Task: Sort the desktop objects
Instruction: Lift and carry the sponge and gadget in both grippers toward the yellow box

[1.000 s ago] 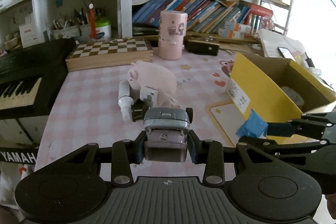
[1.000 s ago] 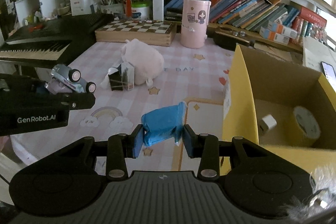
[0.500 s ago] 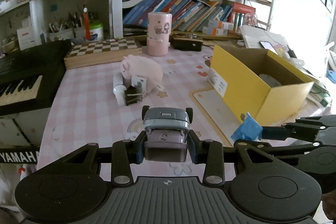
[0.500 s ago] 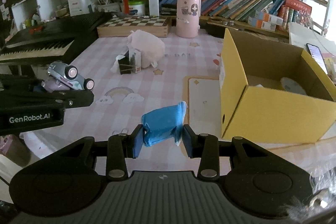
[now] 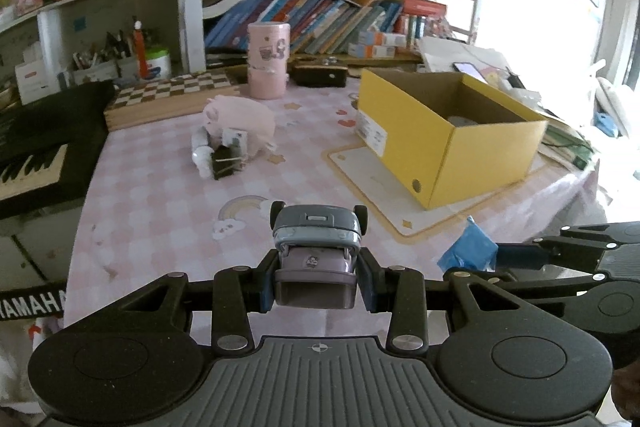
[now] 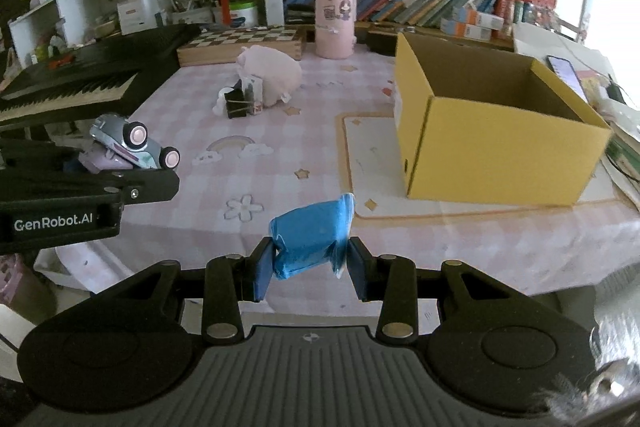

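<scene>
Yellow cardboard box [image 6: 496, 147], open-topped, sits ahead & right of both claws, well apart. Left claw [image 5: 316, 279] grips a grey toy car [image 5: 316, 231], nose pointing fwd. Right claw [image 6: 308, 259] pinches a blue crinkly packet [image 6: 312, 231], long axis across the jaws. Right claw is nearer the box. Surface [image 6: 280, 171] between claws & box looks bare; pink plush pig [image 6: 272, 73] w/ small items lies left of box, out of the path.

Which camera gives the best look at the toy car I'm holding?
The right wrist view: it shows the toy car from the side, tilted, with two pink wheels and its body visible above the left gripper. The left wrist view shows the toy car only end-on, its lower part hidden between the fingers.
</scene>
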